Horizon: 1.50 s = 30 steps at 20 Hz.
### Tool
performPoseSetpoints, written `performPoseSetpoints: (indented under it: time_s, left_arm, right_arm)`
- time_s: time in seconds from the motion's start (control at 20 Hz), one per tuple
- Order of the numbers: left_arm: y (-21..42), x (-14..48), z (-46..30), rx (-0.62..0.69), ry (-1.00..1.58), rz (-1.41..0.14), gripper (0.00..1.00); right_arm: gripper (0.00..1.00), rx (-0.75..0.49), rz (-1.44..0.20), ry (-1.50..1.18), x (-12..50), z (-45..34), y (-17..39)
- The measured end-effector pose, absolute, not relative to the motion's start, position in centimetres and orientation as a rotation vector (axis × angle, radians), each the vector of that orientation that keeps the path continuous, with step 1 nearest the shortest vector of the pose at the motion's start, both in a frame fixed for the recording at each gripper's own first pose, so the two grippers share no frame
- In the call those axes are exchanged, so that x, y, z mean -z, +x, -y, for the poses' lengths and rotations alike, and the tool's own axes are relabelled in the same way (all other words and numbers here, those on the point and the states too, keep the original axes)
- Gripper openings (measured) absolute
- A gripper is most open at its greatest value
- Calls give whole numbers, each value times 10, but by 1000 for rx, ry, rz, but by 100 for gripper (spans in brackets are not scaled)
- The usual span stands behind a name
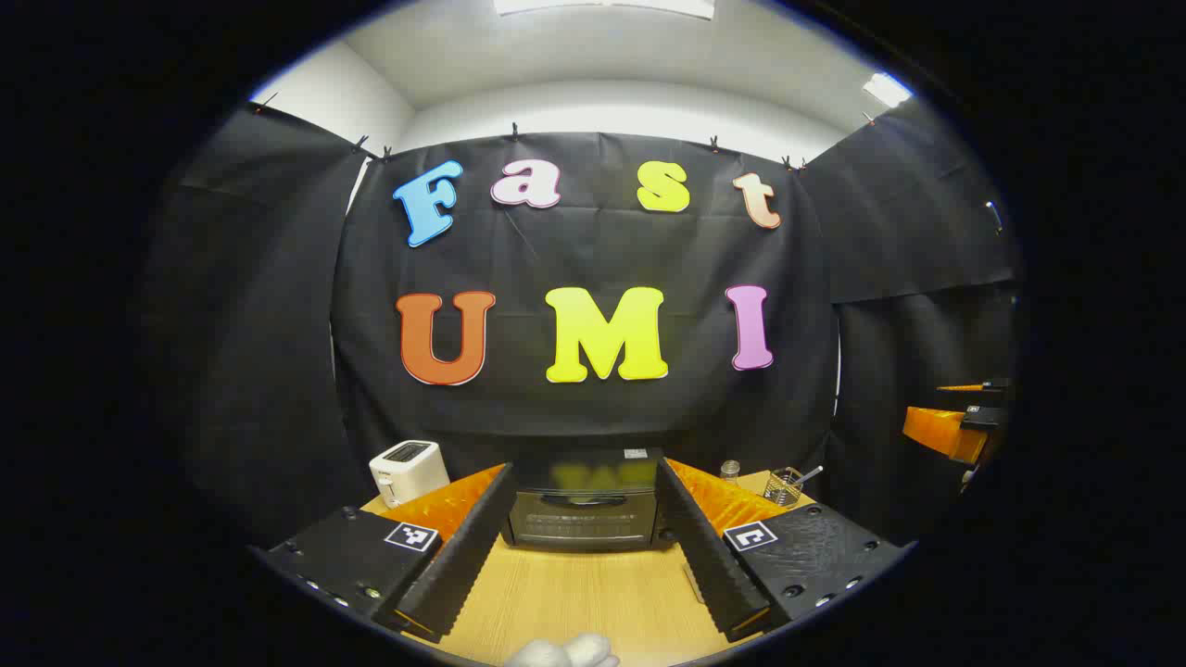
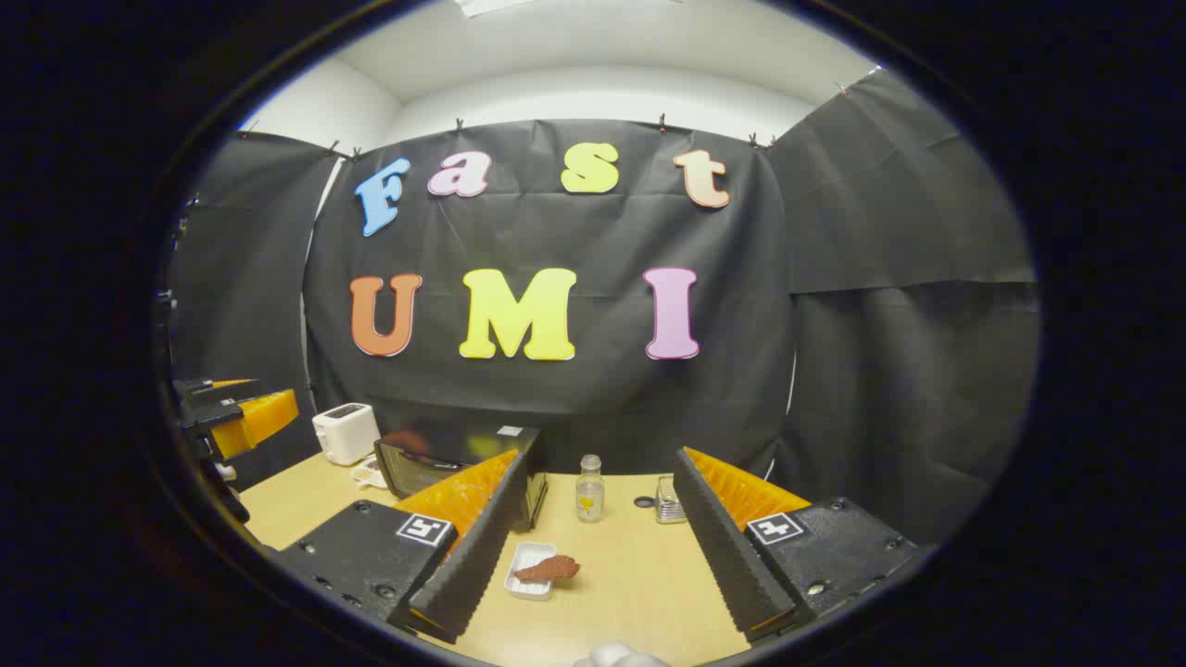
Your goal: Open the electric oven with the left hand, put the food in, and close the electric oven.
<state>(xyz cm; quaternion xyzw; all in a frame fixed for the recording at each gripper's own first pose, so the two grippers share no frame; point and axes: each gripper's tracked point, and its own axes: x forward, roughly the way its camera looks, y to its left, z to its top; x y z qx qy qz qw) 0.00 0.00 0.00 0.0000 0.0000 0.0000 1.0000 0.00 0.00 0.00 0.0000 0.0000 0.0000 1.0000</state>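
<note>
Facing the oven (image 1: 584, 505) head-on, the left gripper (image 1: 584, 547) is hovering above the wooden table (image 1: 593, 602) w/ its fingers spread wide and nothing between them; the oven door is sitting shut, and bare tabletop is lying open between the fingers and the oven front. A white toaster (image 1: 410, 468) is standing just left of the oven near the back edge, and a small bottle (image 1: 730, 472) plus a wire holder (image 1: 786, 485) are sitting to its right. The right gripper (image 2: 598, 556) is also hanging released, fingers well apart, gripping nothing. Between its fingers, nearer the left one, a small white tray (image 2: 528, 567) is lying on the table w/ a piece of reddish-brown food (image 2: 548, 568) resting on it. In the right gripper view the oven is sitting back-left, w/ the bottle and holder standing beyond the tray near the back edge, well apart from it. Table around the tray is looking open. The other gripper is showing at the far left edge of that view.
</note>
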Motion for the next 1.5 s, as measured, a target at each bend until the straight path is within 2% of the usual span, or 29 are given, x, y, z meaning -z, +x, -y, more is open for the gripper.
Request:
performPoseSetpoints:
  time_s: [0.15, 0.2, 0.25, 0.45, 0.5, 0.55, 0.75, 0.8, 0.85, 0.95, 1.0, 1.1, 1.15, 1.5]
  left_arm:
    - [3, 3, -1, 0, 0, -6, 96]
    - [5, 3, -1, 1, -1, -8, 96]
    - [7, 4, -1, 0, -4, -7, 96]
    - [13, 5, -1, -5, -2, -9, 96]
    - [15, 7, -2, -5, 0, -9, 96]
    - [18, 7, -2, -2, -1, -7, 96]
    - [38, 13, 2, 4, -10, -11, 96]
    - [47, 15, 4, 5, -12, -10, 96]
    - [57, 17, 5, 7, -10, -9, 96]
    - [78, 26, 6, 6, -5, -16, 96]
    - [91, 32, 7, 8, -10, -21, 96]
    - [117, 43, 10, 12, -27, -36, 96]
    - [131, 50, 12, 22, -34, -45, 96]
    - [215, 119, 5, 11, -35, -156, 96]
  right_arm:
    - [100, -2, -4, 4, 1, 0, 4]
    - [96, 1, -7, 5, 1, 1, 6]
    - [100, 2, -12, 8, 3, 3, 8]
    - [100, 6, -12, 20, 2, 6, 11]
    - [96, 9, -13, 19, 2, 8, 12]
    - [100, 11, -13, 19, 3, 9, 12]
    - [100, 21, -25, 14, 3, 15, 12]
    - [96, 26, -28, 10, 1, 17, 12]
    - [100, 30, -37, 6, 4, 19, 12]
    - [96, 34, -55, 5, 6, 22, 13]
    - [100, 41, -67, 10, 7, 25, 13]
    - [100, 53, -82, 31, 6, 30, 12]
    - [96, 63, -90, 38, 8, 33, 13]
    - [100, 139, -145, 39, 20, 51, -1]
